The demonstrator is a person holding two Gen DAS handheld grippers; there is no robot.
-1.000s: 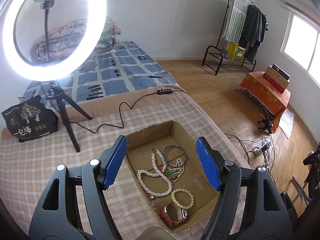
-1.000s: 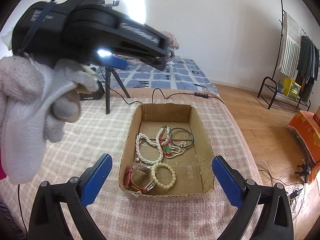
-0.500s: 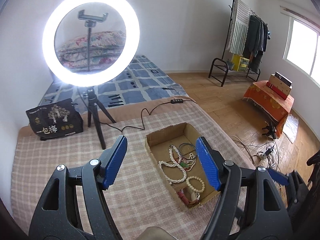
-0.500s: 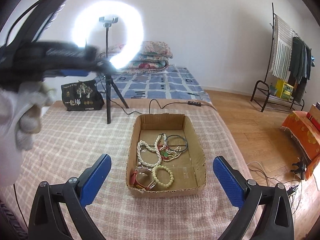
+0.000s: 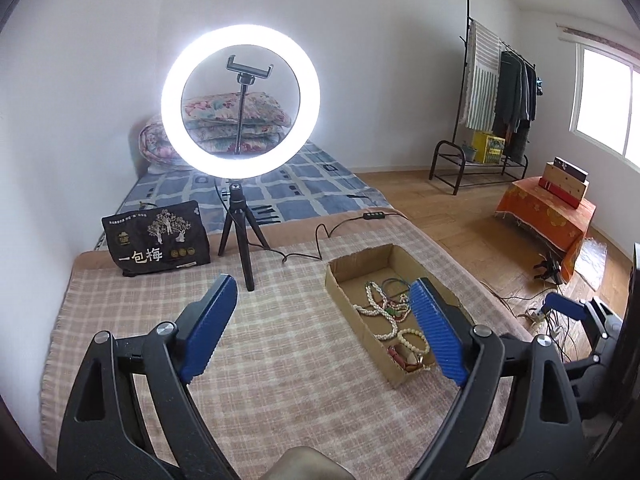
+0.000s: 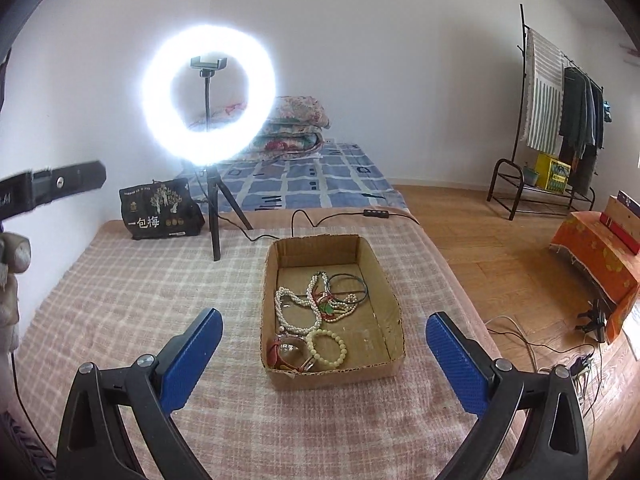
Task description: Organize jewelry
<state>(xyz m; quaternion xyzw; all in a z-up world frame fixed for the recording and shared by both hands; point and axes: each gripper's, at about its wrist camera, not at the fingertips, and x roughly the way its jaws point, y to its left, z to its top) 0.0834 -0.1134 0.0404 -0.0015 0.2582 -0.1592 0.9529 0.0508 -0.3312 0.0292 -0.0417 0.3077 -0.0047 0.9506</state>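
Both hand-held grippers are spread wide with nothing between the blue pads. The left hand-held gripper (image 5: 320, 328) hovers over the checked blanket (image 5: 260, 380), and the right hand-held gripper (image 6: 324, 356) hangs just in front of the cardboard tray (image 6: 394, 308).

All the jewelry sits inside that tray, which lies on the blanket. In the right wrist view the tray is dead centre, just beyond the pads. In the left wrist view it's off toward 3 o'clock, partly behind the right-side pad.

Inside the tray, right wrist view:
- a white pearl necklace (image 6: 294, 312) looped across the middle-left
- a thin dark bangle (image 6: 347, 288) toward 1 o'clock of the pearls, overlapping the tangle
- a knot of red and green beaded stuff (image 6: 329, 307) between pearls and bangle, touching both
- a cream bead bracelet (image 6: 326, 346) near the front wall
- a watch with a reddish strap (image 6: 290, 352) in the front-left corner, touching the bracelet

The right half of the tray floor is bare cardboard.

A lit ring light (image 6: 208, 94) on a small tripod stands on the blanket at about 11 o'clock from the tray, its cable trailing past the tray's far end. A black printed bag (image 6: 160, 210) stands just left of the tripod. The left hand-held gripper's body pokes in at 9 o'clock of the right wrist view, blurry.
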